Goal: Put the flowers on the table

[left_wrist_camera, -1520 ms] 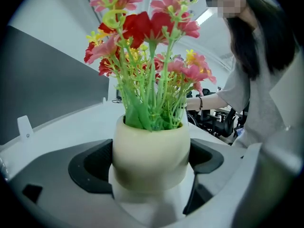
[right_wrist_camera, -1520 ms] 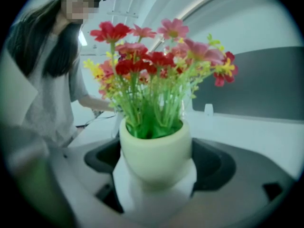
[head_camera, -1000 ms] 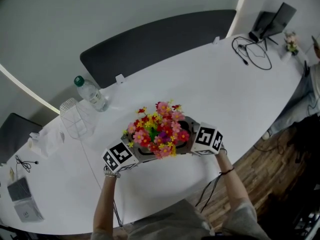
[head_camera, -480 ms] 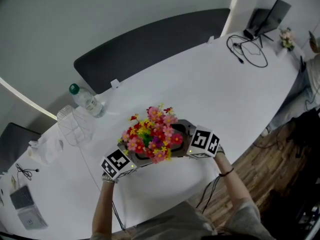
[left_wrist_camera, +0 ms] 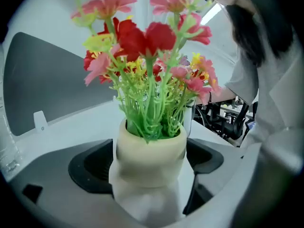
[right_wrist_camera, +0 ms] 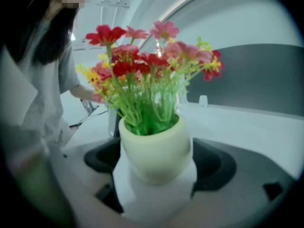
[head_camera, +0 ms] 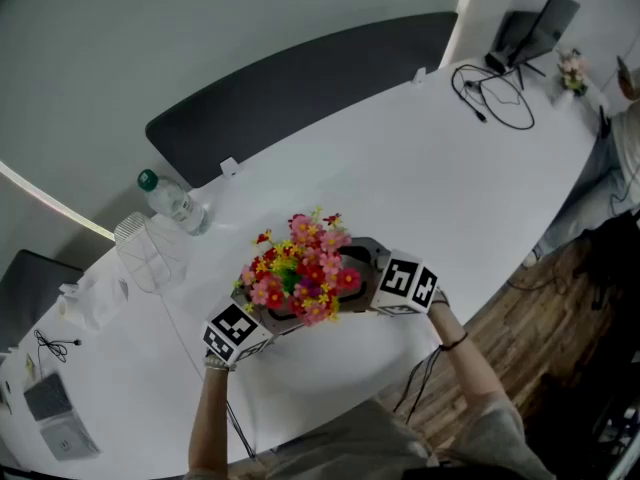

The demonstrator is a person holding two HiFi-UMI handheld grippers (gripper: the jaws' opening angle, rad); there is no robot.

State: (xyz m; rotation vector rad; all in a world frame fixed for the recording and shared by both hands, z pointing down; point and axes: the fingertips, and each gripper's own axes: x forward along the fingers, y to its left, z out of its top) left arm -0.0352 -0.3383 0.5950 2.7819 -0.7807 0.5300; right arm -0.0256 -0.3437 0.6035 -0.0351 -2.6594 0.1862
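Two grippers on one pot [left_wrist_camera: 151, 148]. The left gripper [left_wrist_camera: 152, 170] and right gripper [right_wrist_camera: 156, 170] grip it from opposite sides, and each has its jaws closed against the pot's lower body. Neither holds anything else.

Change over the last second is small. The flowers [head_camera: 300, 266] and both marker cubes have slid slightly toward the person, away from the water bottle [head_camera: 172, 196]. The grip looks the same and the pot is upright as before. The spacing from the bottle is almost unchanged, so some of that shift is likely the head camera moving.

The flowers now sit over the table [head_camera: 420, 158], near the bottle, on its person-facing side and close to the near edge. Judgement: this is the final lowering or settling step and the release has not started.

Unclear:
- The pot's base is behind the jaws in both gripper views, so contact with the table can't be confirmed.
- In the head view the blooms cover the pot and most of the jaws.
- The top blossoms are cut off in the left gripper view.
- The pot's lower white section is blurred, so where the pot ends and the jaw pad begins is hard to tell.
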